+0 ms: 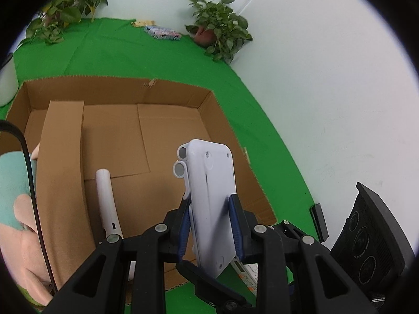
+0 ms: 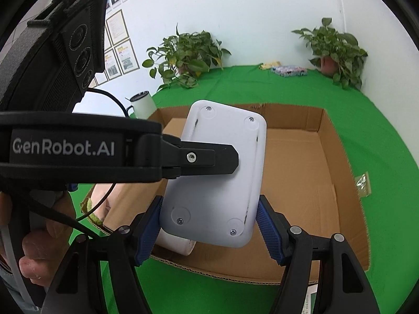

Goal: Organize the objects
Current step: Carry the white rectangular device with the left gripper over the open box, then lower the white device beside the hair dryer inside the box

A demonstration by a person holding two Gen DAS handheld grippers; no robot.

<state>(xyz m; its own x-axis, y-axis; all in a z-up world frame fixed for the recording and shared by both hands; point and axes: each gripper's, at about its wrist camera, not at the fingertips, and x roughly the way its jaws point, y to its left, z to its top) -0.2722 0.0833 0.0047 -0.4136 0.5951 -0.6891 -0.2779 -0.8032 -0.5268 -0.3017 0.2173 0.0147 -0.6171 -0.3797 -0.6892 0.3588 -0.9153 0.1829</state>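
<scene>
- Holding white device [image 1: 209,198] edgewise in left gripper [image 1: 210,226], jaws clamped tight; long axis points into cardboard box [image 1: 183,89].
- Right gripper [image 2: 209,225] half-open jaws flank its lower end, pads seemingly not pressing.

An office-like room is suggested: framed notices [image 2: 123,49] are hung on a white wall [image 2: 248,13], potted plants [image 2: 183,55] set along a green-clothed surface [image 2: 379,120].
</scene>
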